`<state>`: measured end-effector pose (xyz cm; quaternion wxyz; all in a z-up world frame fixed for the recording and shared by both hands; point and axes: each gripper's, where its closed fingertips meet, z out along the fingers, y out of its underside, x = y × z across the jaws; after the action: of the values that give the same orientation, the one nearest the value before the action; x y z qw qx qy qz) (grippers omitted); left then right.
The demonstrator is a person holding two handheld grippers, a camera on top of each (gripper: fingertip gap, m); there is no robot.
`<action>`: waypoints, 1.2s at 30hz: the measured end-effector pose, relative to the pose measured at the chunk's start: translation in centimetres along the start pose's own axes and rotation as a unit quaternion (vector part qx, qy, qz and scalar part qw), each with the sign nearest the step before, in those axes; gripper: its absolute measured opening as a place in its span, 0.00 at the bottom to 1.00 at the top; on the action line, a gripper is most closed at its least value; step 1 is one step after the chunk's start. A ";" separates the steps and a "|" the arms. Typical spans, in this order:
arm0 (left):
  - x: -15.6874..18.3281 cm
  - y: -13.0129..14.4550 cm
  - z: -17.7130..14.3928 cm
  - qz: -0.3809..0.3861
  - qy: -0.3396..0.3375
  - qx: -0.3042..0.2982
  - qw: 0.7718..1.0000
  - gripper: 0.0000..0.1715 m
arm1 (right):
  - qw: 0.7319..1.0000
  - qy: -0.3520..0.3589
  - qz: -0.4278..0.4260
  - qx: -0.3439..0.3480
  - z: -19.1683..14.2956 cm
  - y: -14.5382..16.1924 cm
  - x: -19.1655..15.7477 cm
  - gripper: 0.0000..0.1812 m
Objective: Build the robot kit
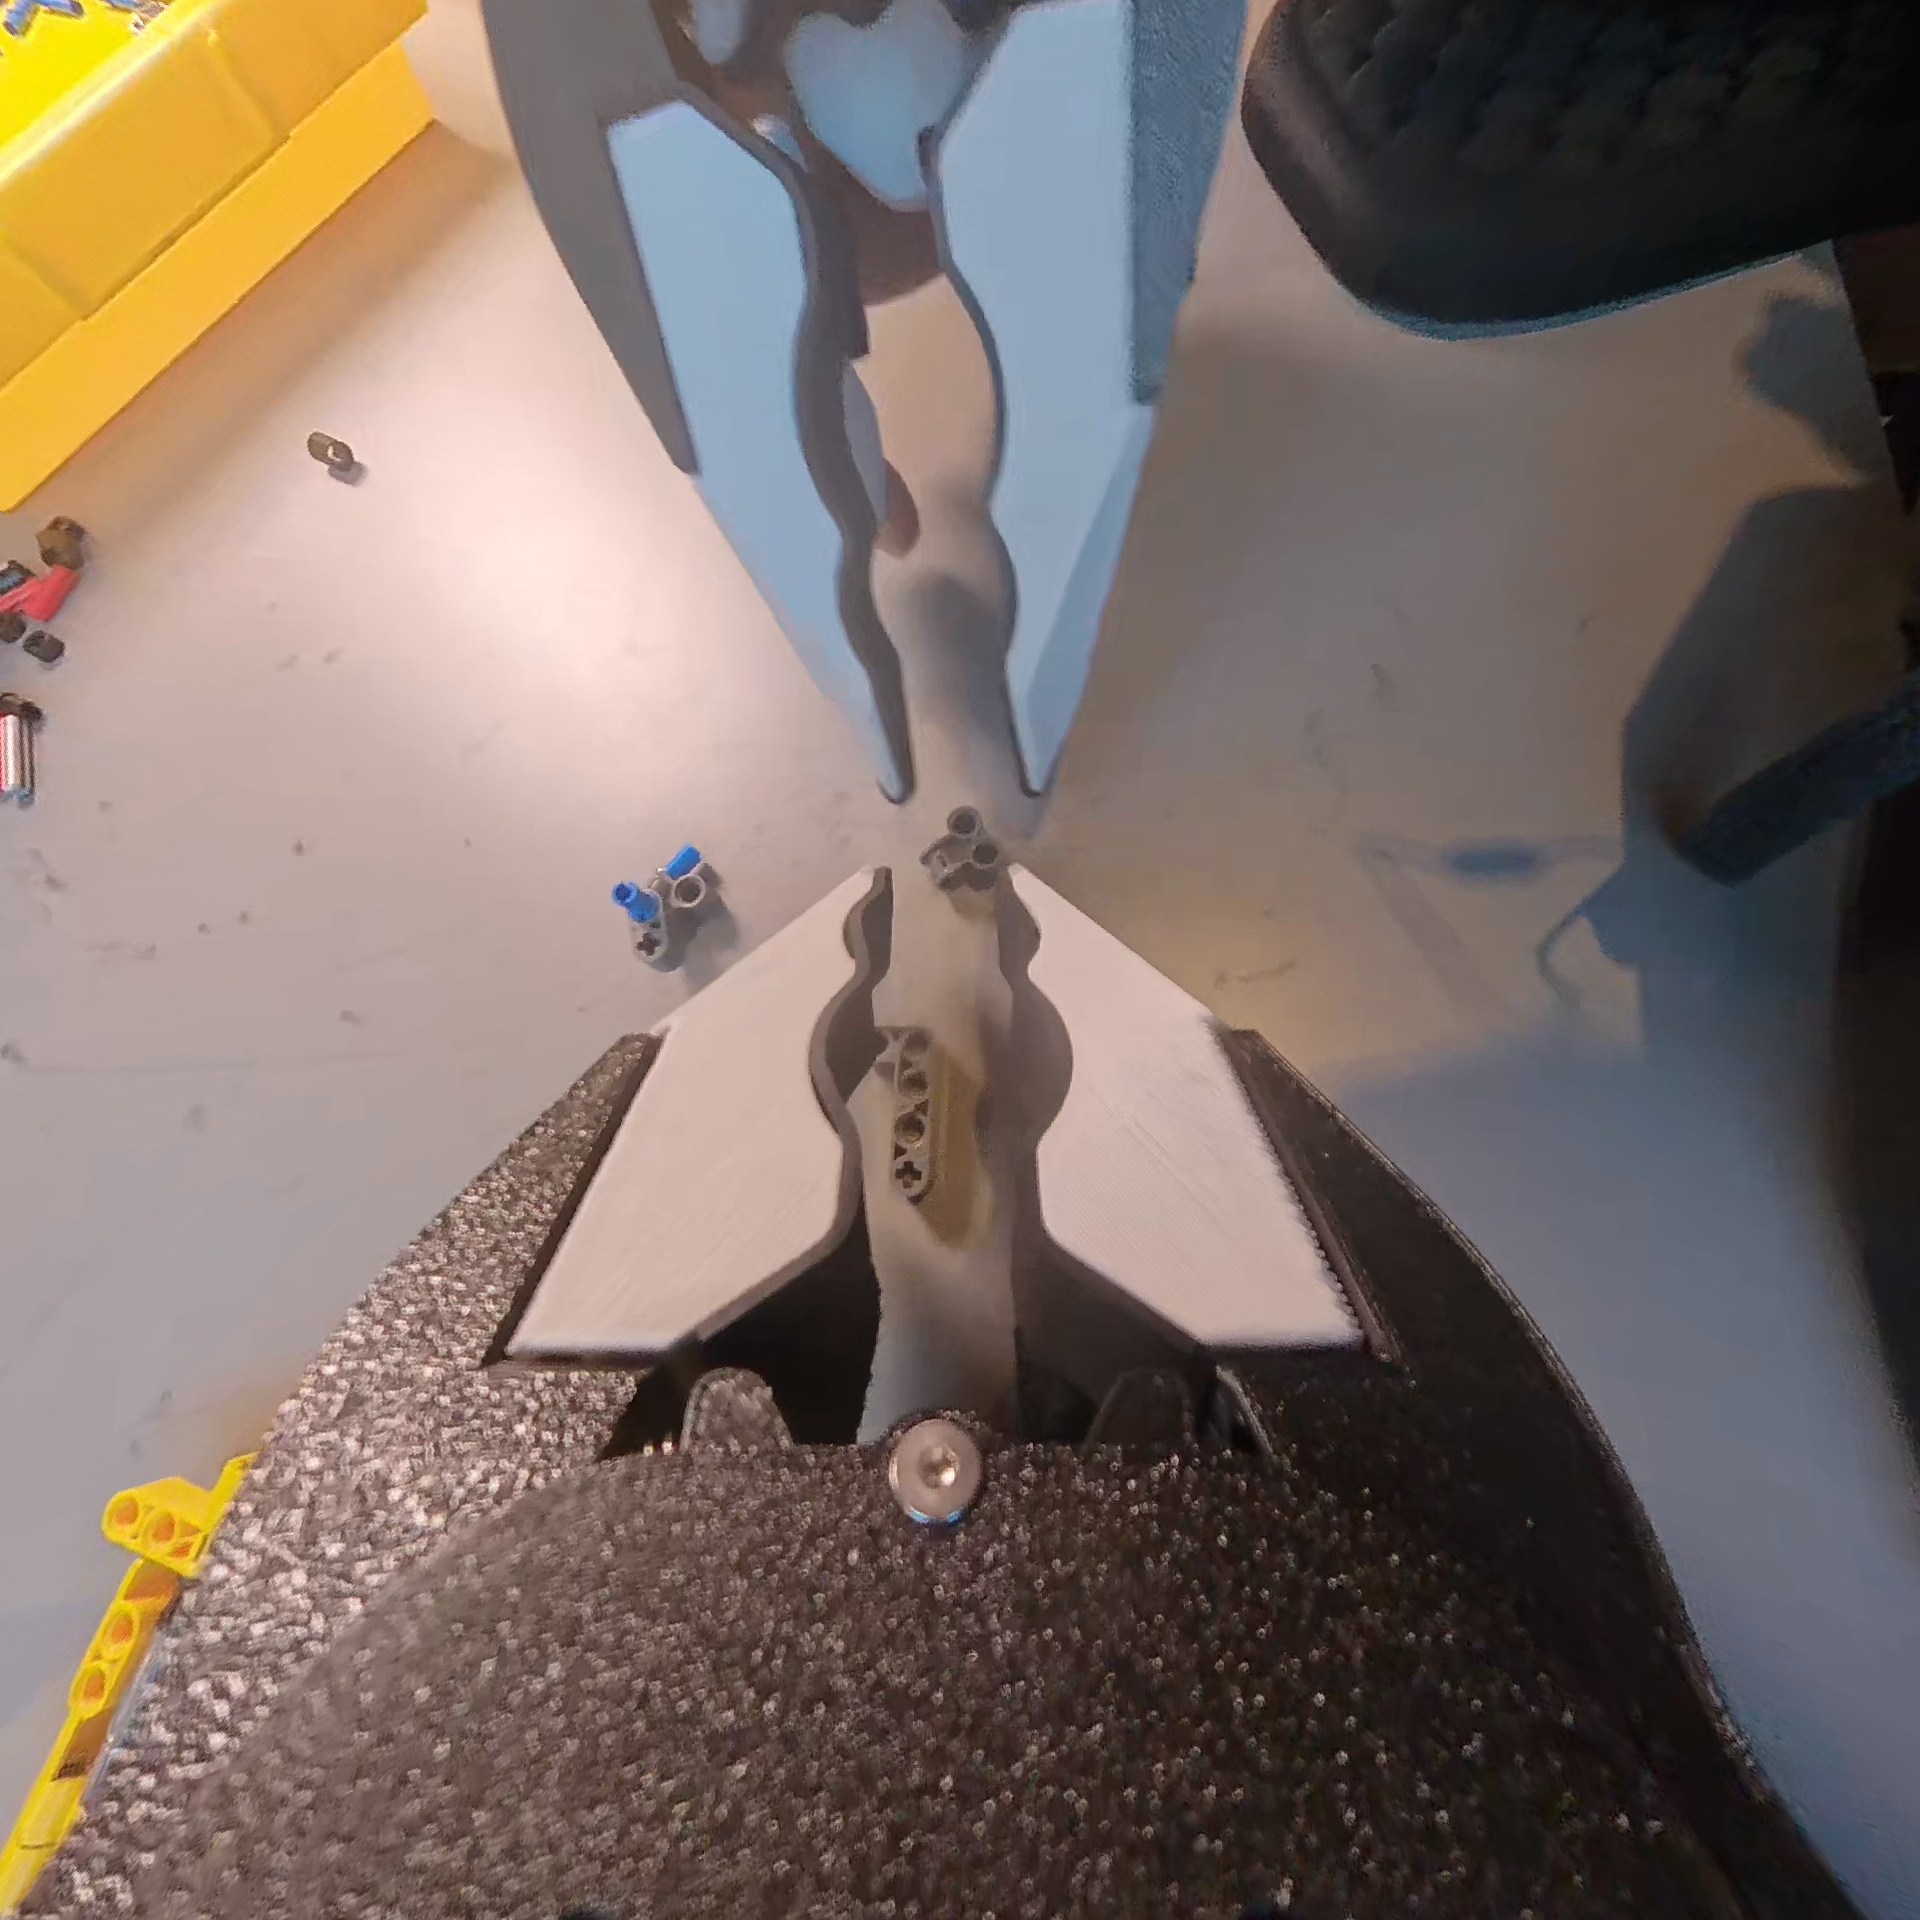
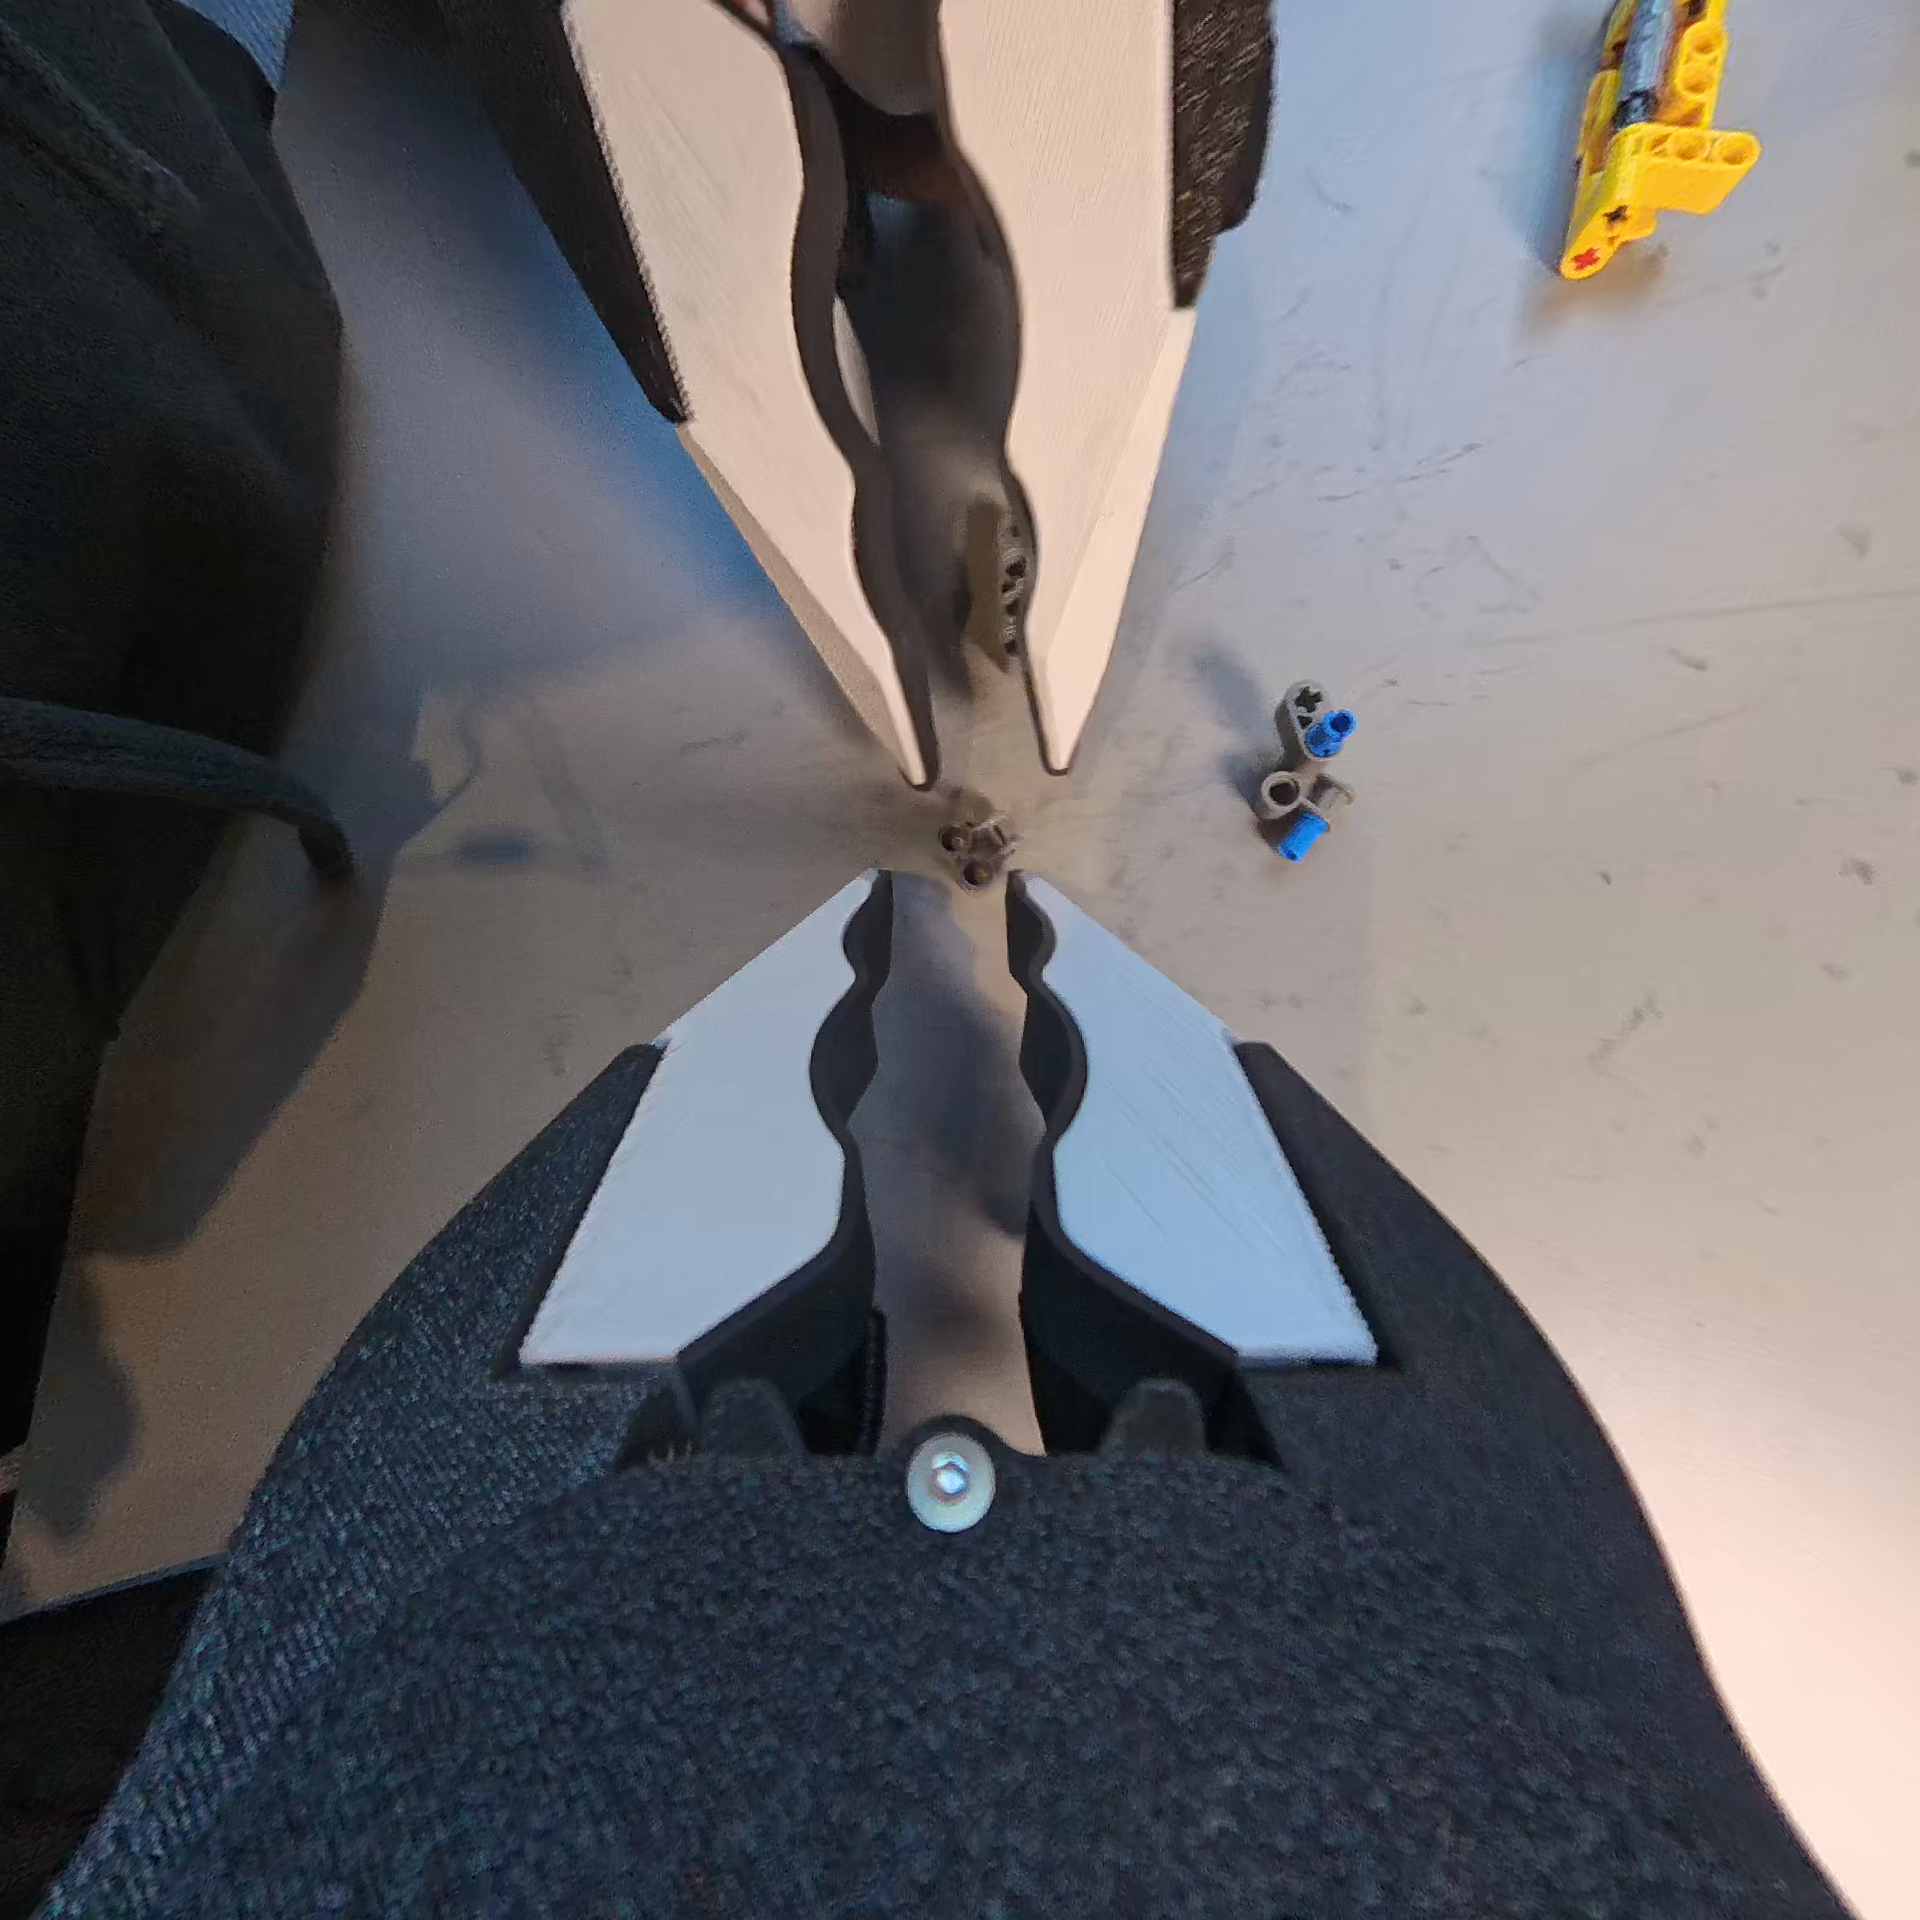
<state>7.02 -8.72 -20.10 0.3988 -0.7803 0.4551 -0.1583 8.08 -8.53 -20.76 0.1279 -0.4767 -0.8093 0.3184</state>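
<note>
your left gripper point(image 1: 943, 883) and right gripper point(image 2: 951, 878) meet tip to tip over the small grey piece point(image 1: 964, 848) on the table point(image 1: 416, 727), fingers a little apart (a grey beam point(image 1: 916, 1114) sits between the left ones).

A pale grey, scuffed surface point(image 2: 1558, 1039) carries scattered building-toy parts: a small dark grey connector point(image 1: 964, 849), a grey piece with blue pins point(image 1: 665, 904), a yellow beam assembly point(image 2: 1652, 135), a lone black bit point(image 1: 332, 454), red and black pieces point(image 1: 42, 592) and a yellow box point(image 1: 177, 187).
</note>
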 end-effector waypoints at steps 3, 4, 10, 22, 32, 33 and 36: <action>0.5 -0.2 0.2 0.000 0.011 -0.003 1.000 0.12 | 0.999 0.034 0.018 0.026 -1.9 -0.1 1.7 0.12; 0.7 -0.2 0.3 0.000 0.014 -0.005 1.000 0.12 | 0.997 0.055 0.026 0.038 -2.7 0.0 2.8 0.12; 0.1 0.2 1.0 0.014 -0.005 -0.032 0.999 0.06 | 0.953 0.263 0.134 0.074 -8.3 3.8 12.2 0.12; -5.2 -1.5 -3.9 -0.060 -0.110 0.088 0.988 0.11 | 0.847 0.458 0.174 0.208 -21.2 2.1 15.5 0.12; -8.3 -2.1 -6.4 -0.152 -0.134 0.184 0.962 0.16 | 0.741 0.549 0.384 0.038 -37.8 22.3 18.0 0.13; -8.3 -2.1 -6.3 -0.147 -0.135 0.182 0.963 0.16 | 0.745 0.525 0.410 0.020 -36.9 24.5 18.5 0.12; -8.3 -1.9 -5.8 -0.135 -0.143 0.174 0.965 0.16 | 0.749 0.484 0.451 -0.014 -34.7 29.1 20.0 0.10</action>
<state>0.15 -4.05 -14.00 0.5642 -0.7675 0.2491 -0.1748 35.65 32.13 -14.68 0.3374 -0.8785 -0.3338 0.0545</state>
